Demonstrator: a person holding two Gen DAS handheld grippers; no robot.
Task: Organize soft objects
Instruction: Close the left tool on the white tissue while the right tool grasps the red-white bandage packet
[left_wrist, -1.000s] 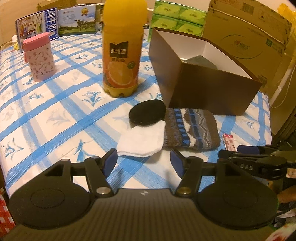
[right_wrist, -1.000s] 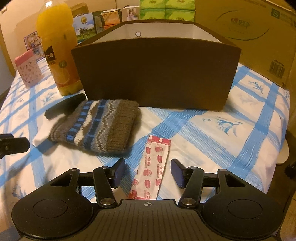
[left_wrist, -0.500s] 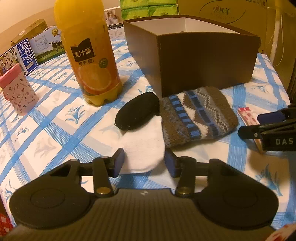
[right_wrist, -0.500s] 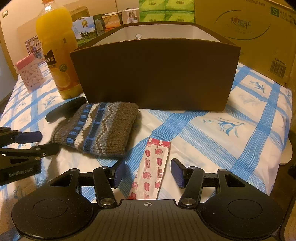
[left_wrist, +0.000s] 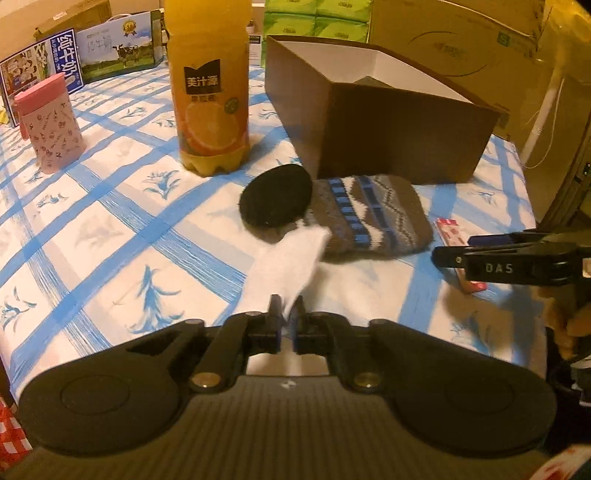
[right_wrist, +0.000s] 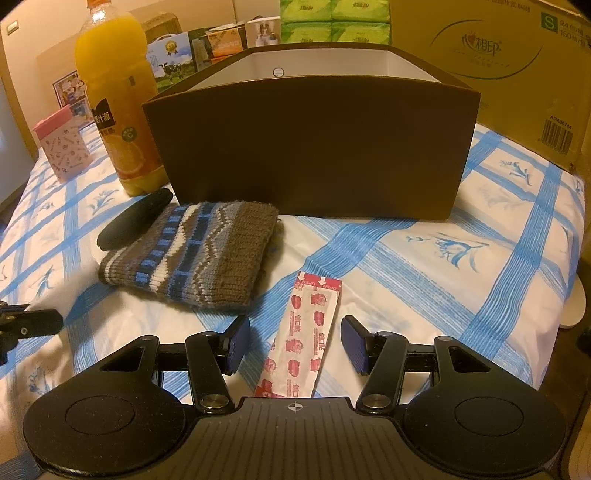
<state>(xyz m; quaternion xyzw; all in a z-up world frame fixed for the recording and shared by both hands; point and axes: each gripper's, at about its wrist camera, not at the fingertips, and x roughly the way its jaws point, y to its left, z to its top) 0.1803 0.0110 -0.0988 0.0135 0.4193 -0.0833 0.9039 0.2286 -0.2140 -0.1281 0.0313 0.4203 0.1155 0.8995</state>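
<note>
The left gripper (left_wrist: 284, 314) is pinched closed on the near edge of the white cloth (left_wrist: 288, 258), lifting it just in front of the brown box (left_wrist: 388, 129). The right gripper (right_wrist: 294, 343) sits wide open, empty, straddling a red sachet (right_wrist: 306, 339). Something grey already lies inside the box; the knit hat (right_wrist: 195, 251) and black pad (left_wrist: 275, 195), touching each other beside the box, are left to store.

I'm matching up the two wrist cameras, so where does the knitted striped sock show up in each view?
Left wrist: knitted sock at center right, before the brown box, its left end touching the black pad.
Right wrist: knitted sock at center left, before the box's left corner.
Shared landmark: the orange juice bottle.
</note>
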